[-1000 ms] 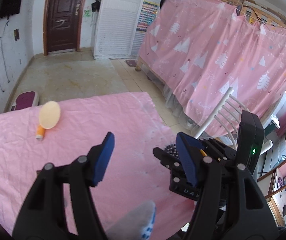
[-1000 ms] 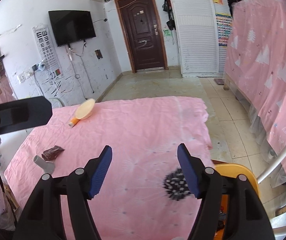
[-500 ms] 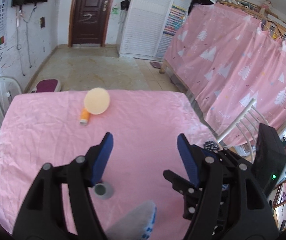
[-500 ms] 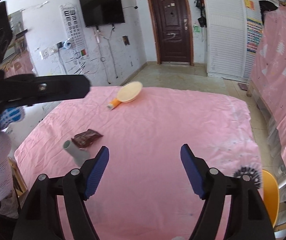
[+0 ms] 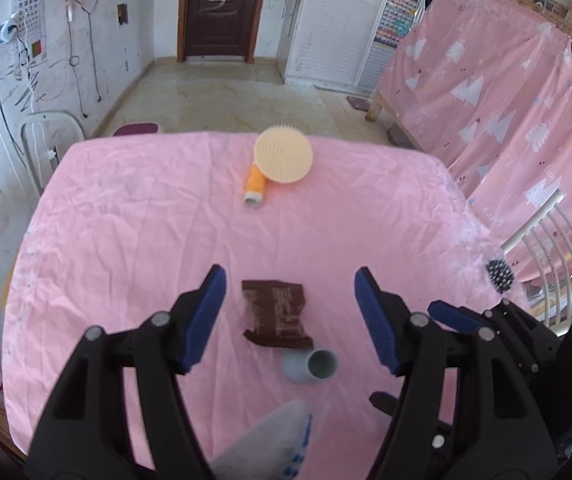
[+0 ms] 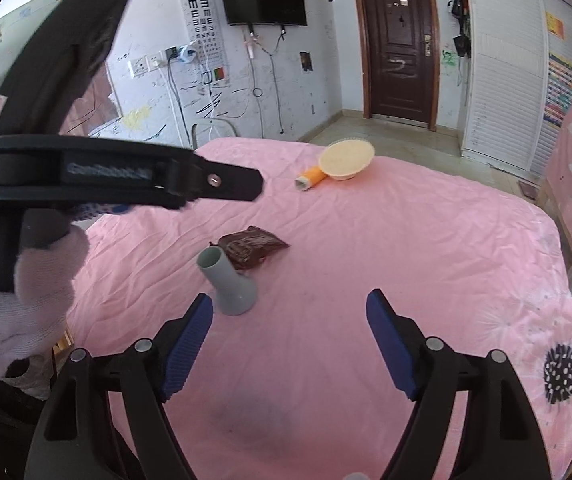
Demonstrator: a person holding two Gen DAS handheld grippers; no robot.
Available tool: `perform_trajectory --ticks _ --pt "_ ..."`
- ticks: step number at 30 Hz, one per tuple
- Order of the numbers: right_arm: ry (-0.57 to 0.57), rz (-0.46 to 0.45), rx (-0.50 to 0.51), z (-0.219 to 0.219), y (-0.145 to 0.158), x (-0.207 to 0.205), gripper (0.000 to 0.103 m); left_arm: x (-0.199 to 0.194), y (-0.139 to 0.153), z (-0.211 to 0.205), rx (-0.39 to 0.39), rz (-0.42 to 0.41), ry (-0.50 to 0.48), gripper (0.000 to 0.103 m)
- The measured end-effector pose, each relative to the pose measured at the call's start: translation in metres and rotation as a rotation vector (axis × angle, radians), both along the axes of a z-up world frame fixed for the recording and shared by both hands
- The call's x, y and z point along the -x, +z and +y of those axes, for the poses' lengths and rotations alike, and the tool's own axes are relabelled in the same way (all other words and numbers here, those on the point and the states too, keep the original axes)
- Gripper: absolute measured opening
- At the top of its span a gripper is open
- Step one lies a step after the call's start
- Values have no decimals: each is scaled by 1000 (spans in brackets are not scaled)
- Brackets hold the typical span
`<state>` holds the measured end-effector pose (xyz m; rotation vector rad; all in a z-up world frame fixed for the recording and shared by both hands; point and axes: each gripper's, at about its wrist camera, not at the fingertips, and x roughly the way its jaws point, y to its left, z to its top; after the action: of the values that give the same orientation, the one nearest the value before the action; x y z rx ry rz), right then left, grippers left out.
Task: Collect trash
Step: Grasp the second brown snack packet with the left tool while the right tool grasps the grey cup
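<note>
A crumpled brown snack wrapper (image 5: 277, 314) lies on the pink tablecloth (image 5: 146, 220), also in the right wrist view (image 6: 252, 246). A grey plastic tube piece (image 5: 312, 367) lies just in front of it, also in the right wrist view (image 6: 228, 282). My left gripper (image 5: 290, 316) is open and empty, hovering over the wrapper. My right gripper (image 6: 288, 344) is open and empty, above bare cloth to the right of the grey tube. Both have blue pads.
A cream round brush with an orange handle (image 5: 280, 162) lies at the far side of the table, also in the right wrist view (image 6: 338, 160). A black spiky ball (image 6: 564, 368) sits near the right edge. A white chair (image 5: 546, 236) and pink curtains stand to the right.
Both grippers have swung left over the table. The wrapper and grey tube came into the left view, between its fingers. The spiky ball slid to the right edge of both views.
</note>
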<state>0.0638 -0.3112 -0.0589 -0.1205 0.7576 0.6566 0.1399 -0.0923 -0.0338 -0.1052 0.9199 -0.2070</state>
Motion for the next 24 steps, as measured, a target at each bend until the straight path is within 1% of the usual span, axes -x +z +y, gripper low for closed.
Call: perform_trajectory --ticks 7,14,15,16,18,21,24 --pt "45 13 25 9 -7 -1 69 -17 -31 0 -41 96 8 64" --pt "72 31 40 16 -13 -6 69 -25 -51 -5 -115 147 -6 63" --pt "75 33 41 16 -13 -6 69 -25 -53 -5 -125 148 -6 58" --pt "78 34 42 17 -13 -7 69 -25 -55 -5 -133 152 -8 56" --pt "83 36 50 19 -13 -7 70 -25 -55 -5 -158 137 3 43" --pt "88 36 64 23 -14 -8 70 -25 -54 -1 -148 128 6 39" --pt "95 32 76 28 -14 -8 70 -24 -51 7 -105 116 22 38"
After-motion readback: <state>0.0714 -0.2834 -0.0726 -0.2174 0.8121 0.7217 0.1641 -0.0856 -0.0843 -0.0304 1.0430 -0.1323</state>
